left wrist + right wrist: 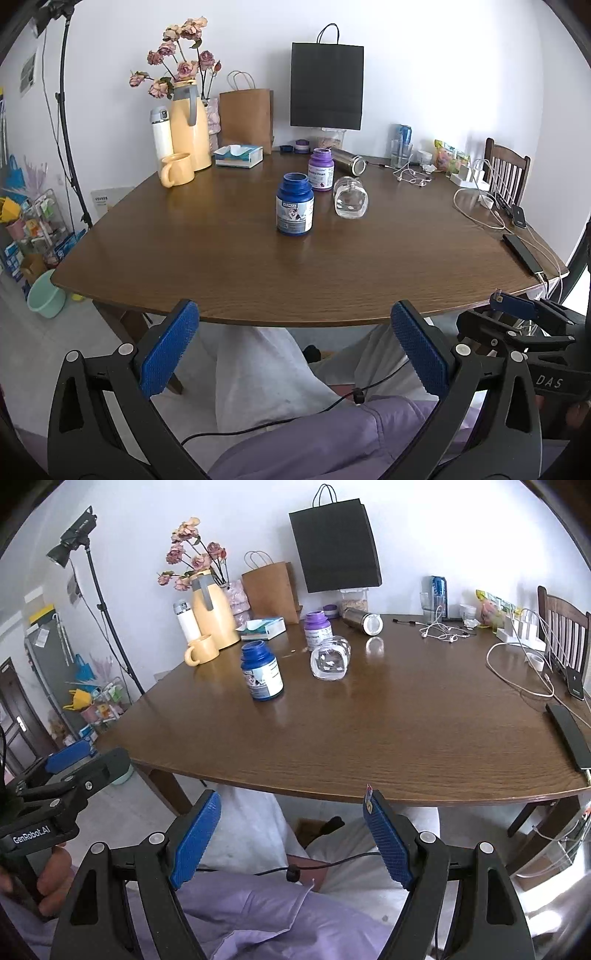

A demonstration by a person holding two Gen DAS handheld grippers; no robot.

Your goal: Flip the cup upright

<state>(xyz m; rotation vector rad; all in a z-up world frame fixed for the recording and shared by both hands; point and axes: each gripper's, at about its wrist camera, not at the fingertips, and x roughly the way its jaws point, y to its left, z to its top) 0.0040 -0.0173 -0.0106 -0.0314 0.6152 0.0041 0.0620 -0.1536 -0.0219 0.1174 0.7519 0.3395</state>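
Note:
A clear glass cup (350, 197) lies on its side near the middle of the brown table (229, 266), just right of a blue bottle (294, 209). It also shows in the right wrist view (330, 658). My left gripper (294, 317) is open and empty, held below the table's front edge, far from the cup. My right gripper (291, 805) is open and empty too, also below the front edge. Each gripper shows at the side of the other's view: the right gripper (517, 314) and the left gripper (66, 771).
A purple bottle (321, 170) and a steel flask (349, 159) on its side lie behind the cup. A yellow mug (177, 169), a yellow jug (189, 129), a tissue box (239, 155), paper bags, cables and a phone (522, 253) line the back and right edges.

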